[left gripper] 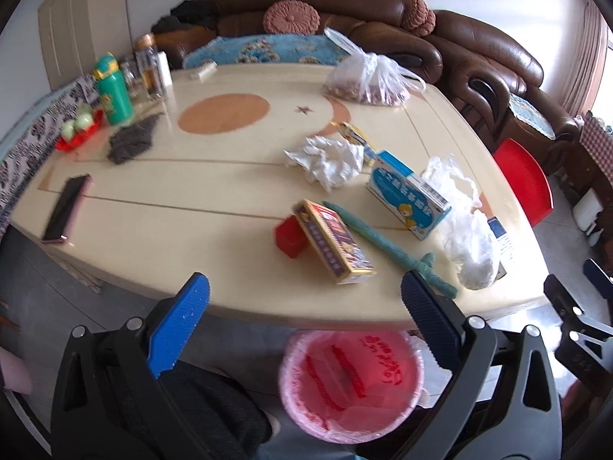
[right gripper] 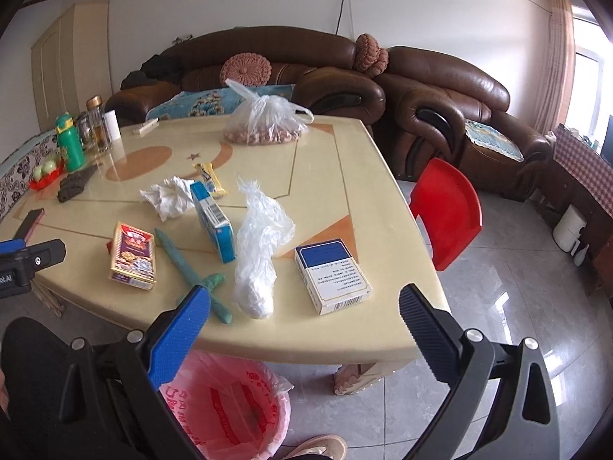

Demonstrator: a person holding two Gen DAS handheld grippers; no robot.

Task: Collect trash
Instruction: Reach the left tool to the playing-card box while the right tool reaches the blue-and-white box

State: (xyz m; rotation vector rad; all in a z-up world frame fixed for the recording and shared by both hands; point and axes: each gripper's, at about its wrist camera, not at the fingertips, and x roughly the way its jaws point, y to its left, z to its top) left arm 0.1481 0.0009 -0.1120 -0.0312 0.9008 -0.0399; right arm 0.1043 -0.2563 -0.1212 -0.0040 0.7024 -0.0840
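Trash lies on the cream table [left gripper: 172, 199]: a crumpled white tissue [left gripper: 329, 161], a yellow-purple box [left gripper: 333, 241], a blue-white medicine box [left gripper: 406, 195], a clear crumpled plastic bag [left gripper: 463, 226], a green stick [left gripper: 379, 245] and a blue-white carton [right gripper: 331, 276]. A bin with a pink liner [left gripper: 350, 383] stands under the table's near edge. My left gripper [left gripper: 306, 299] is open and empty, above the table edge and bin. My right gripper [right gripper: 302, 306] is open and empty, near the plastic bag [right gripper: 256, 253] and the carton.
A phone [left gripper: 65, 207], a grey cloth [left gripper: 132, 138], a green bottle [left gripper: 113, 90], jars, a red dish with fruit [left gripper: 78, 130] and a bag of nuts [left gripper: 367, 76] sit farther back. A red chair [right gripper: 446, 211] stands right of the table. Brown sofas line the wall.
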